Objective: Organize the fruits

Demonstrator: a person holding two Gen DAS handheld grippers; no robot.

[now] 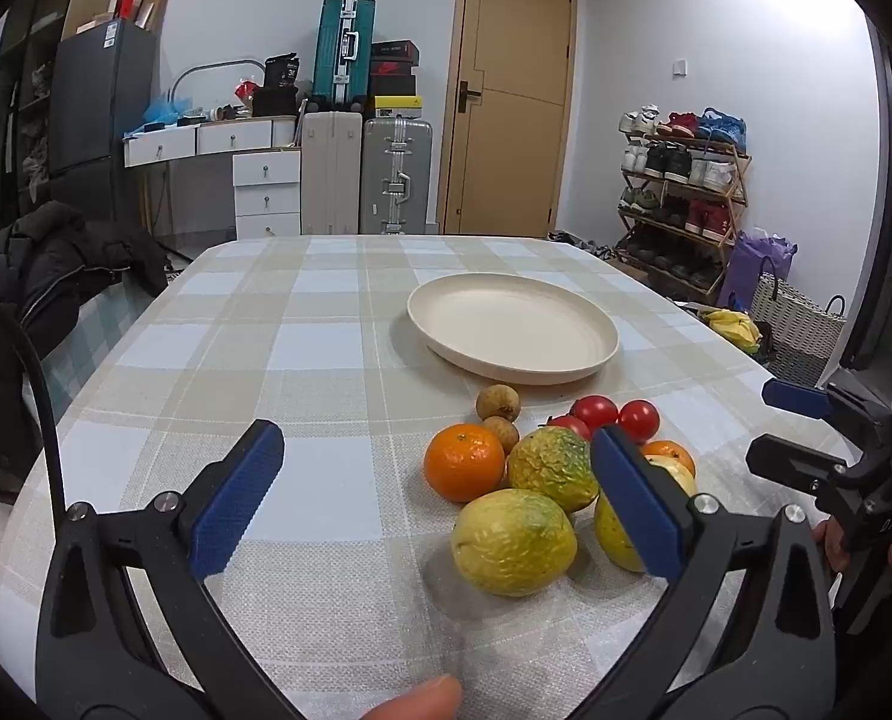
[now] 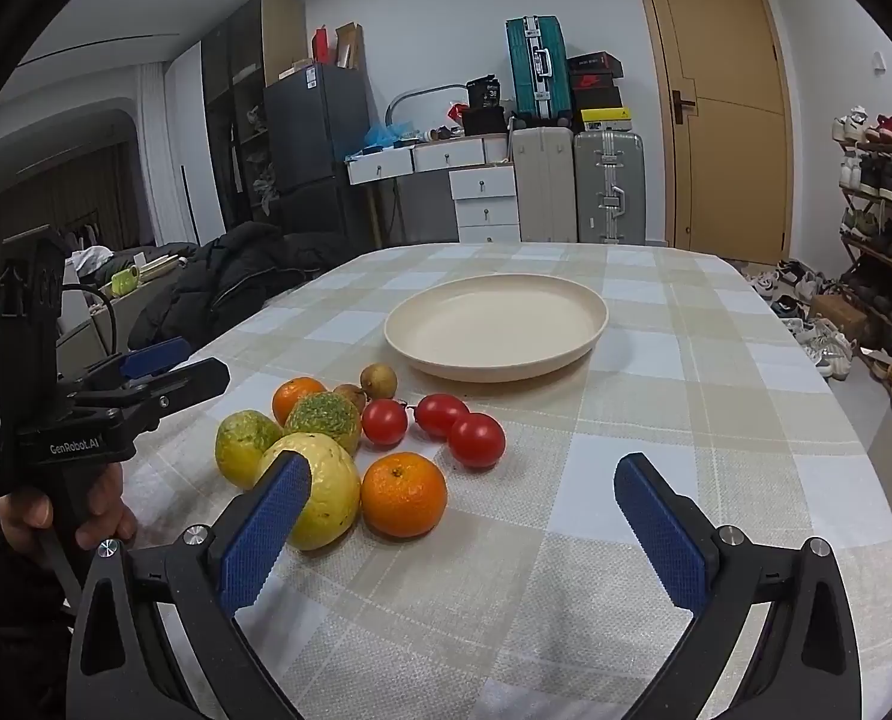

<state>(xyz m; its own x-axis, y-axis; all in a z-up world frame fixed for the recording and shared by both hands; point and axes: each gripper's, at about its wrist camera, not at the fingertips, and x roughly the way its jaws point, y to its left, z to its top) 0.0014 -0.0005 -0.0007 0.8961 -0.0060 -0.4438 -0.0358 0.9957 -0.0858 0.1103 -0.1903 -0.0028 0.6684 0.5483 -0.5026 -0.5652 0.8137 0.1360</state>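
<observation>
1. The fruits lie in a loose heap on the near part of the checked beige-and-white tablecloth (image 2: 655,360), just in front of the empty round cream plate (image 2: 496,327). None is on the plate yet, so I judge that the sorting has not begun.
2. To start well, take an outer fruit first. The nearer glossy orange mandarin (image 2: 404,495) sits clear on its right side and leaves room for a pad on each flank. The piled yellow ones touch their neighbours and would likely roll if nudged.
3. The wrinkled yellow-green round fruit (image 1: 513,543) lies nearest the left gripper (image 1: 440,495), and two more of its kind crowd beside it. Behind them come the farther mandarin (image 1: 465,462), three shiny red cherry tomatoes (image 2: 440,423) and two small brown round fruits (image 1: 498,402).
4. The left gripper's blue-padded fingers stand wide apart with nothing between them. The right gripper (image 2: 463,531) is likewise spread wide and empty.
5. Both grippers hang over the near table edge, tilted downward towards the heap. A person's hand (image 2: 65,510) holds the left one.
</observation>
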